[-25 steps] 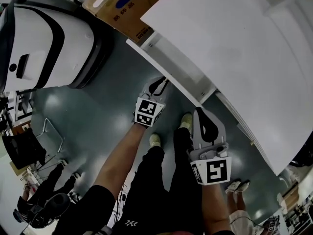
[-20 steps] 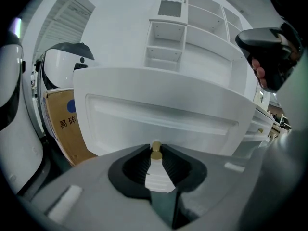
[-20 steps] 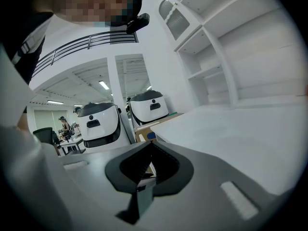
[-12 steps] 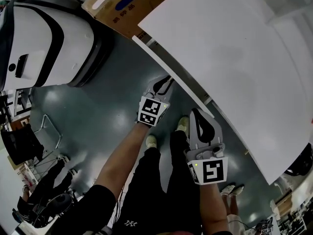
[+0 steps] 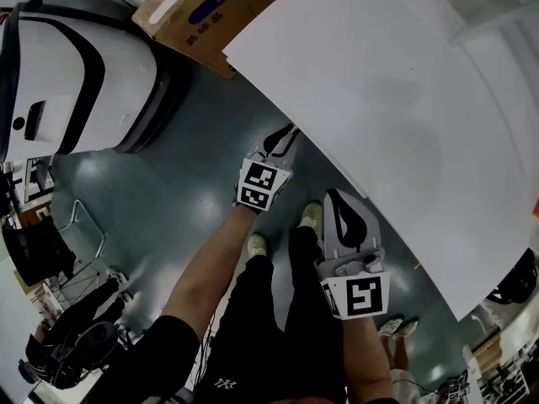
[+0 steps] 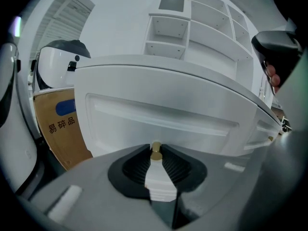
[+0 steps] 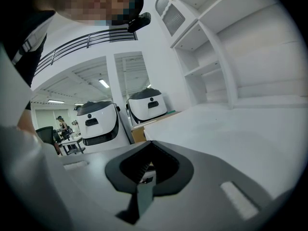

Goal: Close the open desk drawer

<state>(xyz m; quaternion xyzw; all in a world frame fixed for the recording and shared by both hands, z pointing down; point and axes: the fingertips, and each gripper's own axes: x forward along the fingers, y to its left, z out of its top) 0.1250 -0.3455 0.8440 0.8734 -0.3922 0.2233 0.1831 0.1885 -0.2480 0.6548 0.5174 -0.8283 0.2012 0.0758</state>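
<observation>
The white drawer front (image 6: 163,119), with a long recessed grip, fills the left gripper view right in front of my jaws. My left gripper (image 6: 155,149) is shut, empty, its tips at or almost on that front. In the head view the left gripper (image 5: 284,135) reaches under the edge of the white desk top (image 5: 379,99), which hides the drawer. My right gripper (image 5: 335,197) is held lower and to the right, also by the desk edge, shut on nothing. In its own view the right gripper (image 7: 147,170) points along the desk top (image 7: 240,129).
A cardboard box (image 5: 194,11) stands beside the desk, and a big white machine (image 5: 76,66) sits left of it on the grey floor. White shelves (image 6: 192,28) rise behind the desk. My shoes (image 5: 312,215) are below the grippers. A bystander (image 5: 76,326) stands at lower left.
The drawer's white front, which stuck out beyond the desk edge a second ago, has slid in under the top. My left gripper moved forward with it; the right one shifted slightly.
</observation>
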